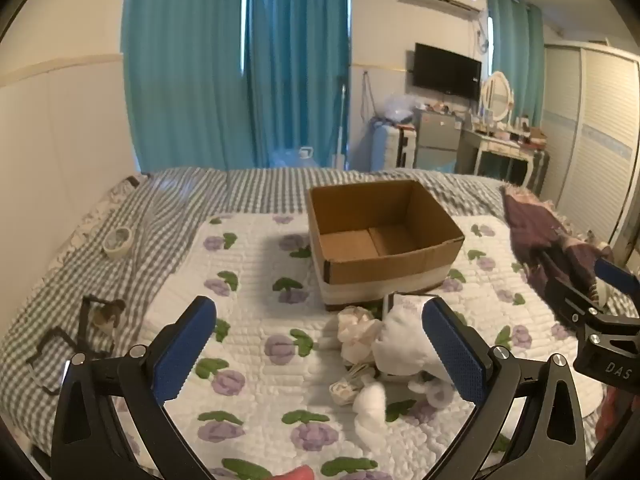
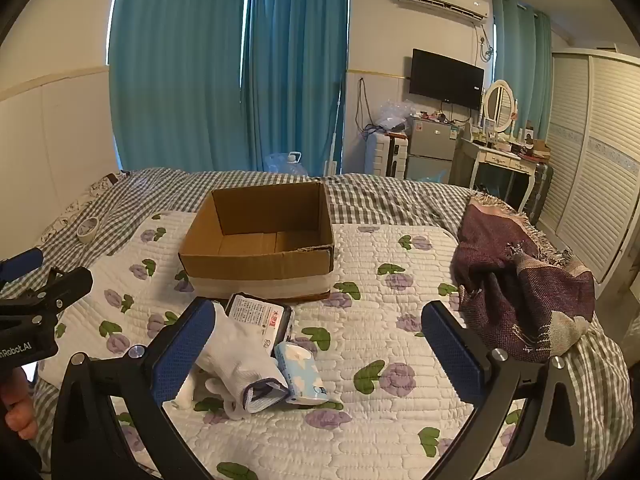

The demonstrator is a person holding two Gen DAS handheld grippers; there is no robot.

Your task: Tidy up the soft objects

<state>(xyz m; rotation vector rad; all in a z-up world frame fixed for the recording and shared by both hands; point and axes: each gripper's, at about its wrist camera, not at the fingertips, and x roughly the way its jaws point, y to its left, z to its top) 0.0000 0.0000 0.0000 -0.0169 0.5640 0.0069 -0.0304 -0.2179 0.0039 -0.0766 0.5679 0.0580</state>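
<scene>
The right gripper [image 2: 318, 350] hangs over the flowered quilt [image 2: 400, 420] with its blue pads spread wide and nothing between them; the white knit glove [image 2: 236, 356] lies just inside its left pad, long axis slanting toward the tissue pack [image 2: 300, 374] that touches its cuff. The left gripper [image 1: 320, 350] is spread too, with that same small heap toward its right pad. I'd judge either hand near enough, and the empty cardboard box [image 2: 256, 256] sits just beyond the heap.
</scene>
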